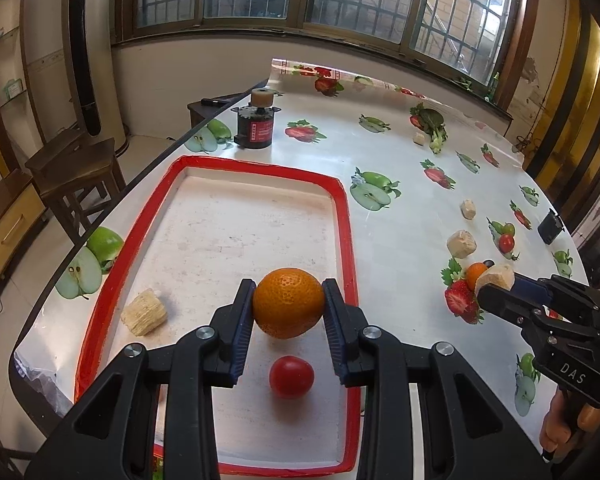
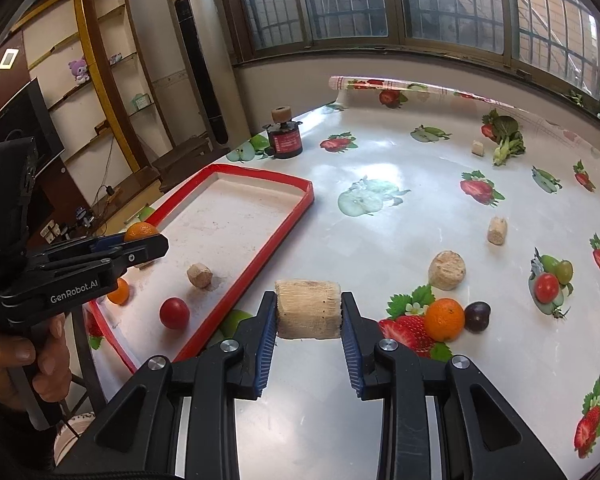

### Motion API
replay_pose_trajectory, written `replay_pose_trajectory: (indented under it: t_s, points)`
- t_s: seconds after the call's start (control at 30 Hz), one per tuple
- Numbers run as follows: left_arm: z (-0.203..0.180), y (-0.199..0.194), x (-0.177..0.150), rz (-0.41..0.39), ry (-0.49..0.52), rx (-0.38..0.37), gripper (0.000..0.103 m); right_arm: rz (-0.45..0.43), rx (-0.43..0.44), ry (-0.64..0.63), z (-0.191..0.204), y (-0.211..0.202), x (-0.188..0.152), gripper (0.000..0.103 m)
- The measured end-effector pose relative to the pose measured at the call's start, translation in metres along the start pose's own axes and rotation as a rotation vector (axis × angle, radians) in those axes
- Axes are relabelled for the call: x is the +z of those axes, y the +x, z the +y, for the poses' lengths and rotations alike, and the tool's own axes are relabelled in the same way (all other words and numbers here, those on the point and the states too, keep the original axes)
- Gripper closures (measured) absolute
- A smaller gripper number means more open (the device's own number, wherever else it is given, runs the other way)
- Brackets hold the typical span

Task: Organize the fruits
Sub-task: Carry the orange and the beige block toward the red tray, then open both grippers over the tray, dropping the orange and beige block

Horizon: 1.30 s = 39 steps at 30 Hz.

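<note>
My left gripper (image 1: pixel 288 308) is shut on an orange (image 1: pixel 288 303) and holds it over the red-rimmed tray (image 1: pixel 342 216). A red tomato (image 1: pixel 291 376) and a pale corn-cob piece (image 1: pixel 145 312) lie in the tray. My right gripper (image 2: pixel 309 312) is shut on another corn-cob piece (image 2: pixel 308 309) above the table, right of the tray; it also shows in the left wrist view (image 1: pixel 494 280). A second orange (image 2: pixel 445 319) and a dark plum (image 2: pixel 477 316) lie on the table. In the right wrist view another small orange (image 2: pixel 119 292) shows in the tray below the left gripper (image 2: pixel 140 242).
More cob pieces (image 2: pixel 447 270) (image 2: pixel 497 231) (image 2: pixel 477 147) and a leafy green vegetable (image 2: pixel 508 136) lie on the fruit-print tablecloth. A black and red canister (image 2: pixel 286 140) stands at the far left edge. A small black box (image 1: pixel 551 226) sits at the right edge. Stools stand left of the table.
</note>
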<state>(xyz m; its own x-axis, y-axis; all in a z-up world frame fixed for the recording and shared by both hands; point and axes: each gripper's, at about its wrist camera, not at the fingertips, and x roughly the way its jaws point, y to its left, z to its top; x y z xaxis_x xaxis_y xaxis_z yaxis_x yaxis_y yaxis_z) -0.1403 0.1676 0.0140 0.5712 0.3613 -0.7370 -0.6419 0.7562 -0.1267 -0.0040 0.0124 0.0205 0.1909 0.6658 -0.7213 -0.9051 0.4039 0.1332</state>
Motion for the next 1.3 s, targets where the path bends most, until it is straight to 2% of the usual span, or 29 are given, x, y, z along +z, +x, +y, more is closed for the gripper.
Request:
replay_pose_trajectory:
  t_s: [0.4, 0.8, 1.0, 1.3]
  points:
    - [0.031, 0.007, 0.008, 0.003, -0.037, 0.031, 0.072, 0.007, 0.046, -0.055, 0.031, 0.022, 0.021, 0.072]
    - [0.063, 0.026, 0.030, 0.023, -0.076, 0.043, 0.072, 0.021, 0.114, -0.085, 0.058, 0.055, 0.048, 0.072]
    - [0.075, 0.051, 0.036, 0.069, -0.106, 0.051, 0.072, 0.048, 0.140, -0.095, 0.070, 0.085, 0.057, 0.072]
    - [0.083, 0.081, 0.031, 0.144, -0.113, 0.068, 0.072, 0.148, 0.139, -0.121, 0.079, 0.140, 0.055, 0.072]
